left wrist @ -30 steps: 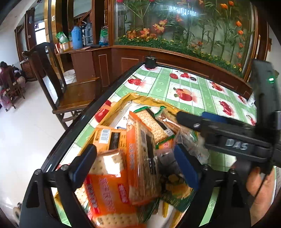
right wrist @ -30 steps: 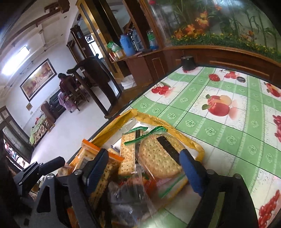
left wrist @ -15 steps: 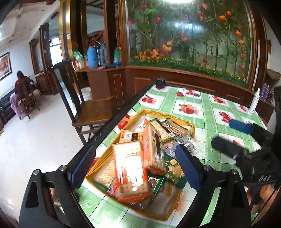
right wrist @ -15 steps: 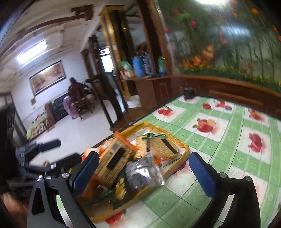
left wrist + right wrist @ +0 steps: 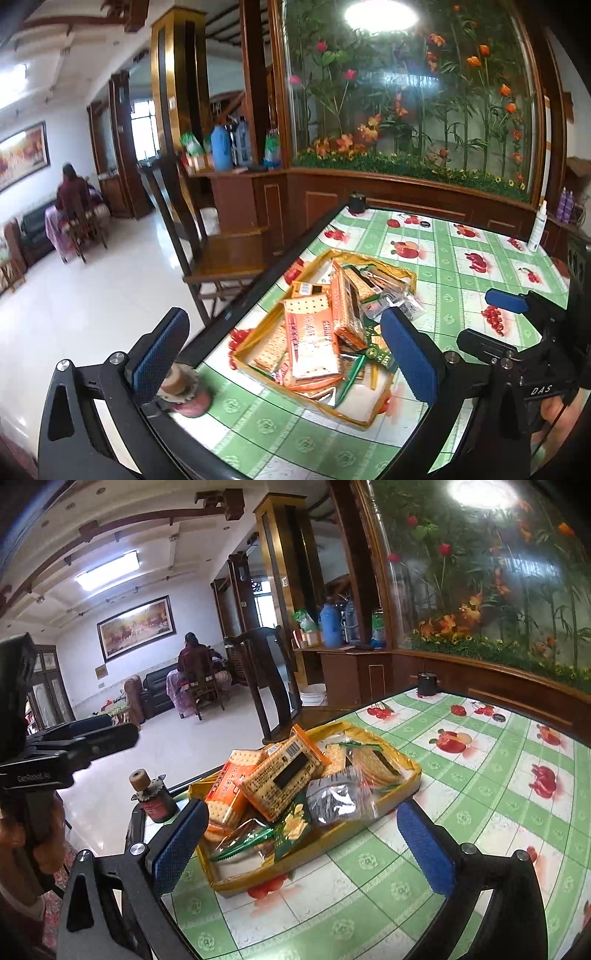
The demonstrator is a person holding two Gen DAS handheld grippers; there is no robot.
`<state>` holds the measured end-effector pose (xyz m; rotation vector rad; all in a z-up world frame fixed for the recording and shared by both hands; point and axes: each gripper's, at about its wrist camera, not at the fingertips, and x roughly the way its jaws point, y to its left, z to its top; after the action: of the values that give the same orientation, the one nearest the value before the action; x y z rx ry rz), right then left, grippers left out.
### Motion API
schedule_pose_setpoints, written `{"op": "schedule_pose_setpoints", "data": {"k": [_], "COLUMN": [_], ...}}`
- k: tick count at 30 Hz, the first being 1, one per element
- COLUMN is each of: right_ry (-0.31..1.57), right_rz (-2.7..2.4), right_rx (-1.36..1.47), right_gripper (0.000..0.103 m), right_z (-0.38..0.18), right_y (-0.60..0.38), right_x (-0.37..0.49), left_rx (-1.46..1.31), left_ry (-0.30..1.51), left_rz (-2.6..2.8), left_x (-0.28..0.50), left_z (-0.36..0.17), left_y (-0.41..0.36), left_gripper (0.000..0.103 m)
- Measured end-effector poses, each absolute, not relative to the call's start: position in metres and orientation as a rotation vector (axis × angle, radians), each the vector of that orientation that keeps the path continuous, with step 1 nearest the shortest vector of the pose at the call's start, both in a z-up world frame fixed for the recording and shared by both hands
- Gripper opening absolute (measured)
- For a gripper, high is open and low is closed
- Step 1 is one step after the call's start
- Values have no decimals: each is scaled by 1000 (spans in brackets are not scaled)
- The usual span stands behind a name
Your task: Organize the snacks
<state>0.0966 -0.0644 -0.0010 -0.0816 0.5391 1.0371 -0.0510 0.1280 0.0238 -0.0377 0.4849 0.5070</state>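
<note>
A gold tray (image 5: 369,417) heaped with snack packs sits near the left edge of the green fruit-print table (image 5: 461,280). Orange cracker packs (image 5: 314,339) lie on top, with a clear bag of dark snacks (image 5: 336,797) beside them. My left gripper (image 5: 284,354) hangs back from the tray, its jaws opening with nothing between the pads. My right gripper (image 5: 303,845) stands open and empty, also short of the tray (image 5: 413,771). The cracker packs (image 5: 284,775) touch neither gripper.
A small dark-red jar (image 5: 184,391) with a cork-coloured lid stands at the table's near left corner, also in the right wrist view (image 5: 151,797). A wooden chair (image 5: 229,251) is beside the table edge. A black cup (image 5: 357,203) and a spray bottle (image 5: 537,229) stand at the far side.
Both grippers have drawn back and up from the snack heap, and their jaws have widened. The whole tray and the small jar now show.
</note>
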Motion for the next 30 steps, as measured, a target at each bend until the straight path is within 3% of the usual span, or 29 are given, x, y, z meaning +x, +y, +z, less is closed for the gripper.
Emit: {"op": "schedule_pose_setpoints", "data": {"k": [30], "right_ry": [509], "right_rz": [1094], "right_rx": [-266], "right_gripper": [103], "right_z": [-4], "right_y": [-33], "right_x": [58], "left_rx": [-105], "left_ry": [464], "left_rz": [487], "left_x": [-84], "left_z": [21], "left_y": [140], "left_gripper": [103]}}
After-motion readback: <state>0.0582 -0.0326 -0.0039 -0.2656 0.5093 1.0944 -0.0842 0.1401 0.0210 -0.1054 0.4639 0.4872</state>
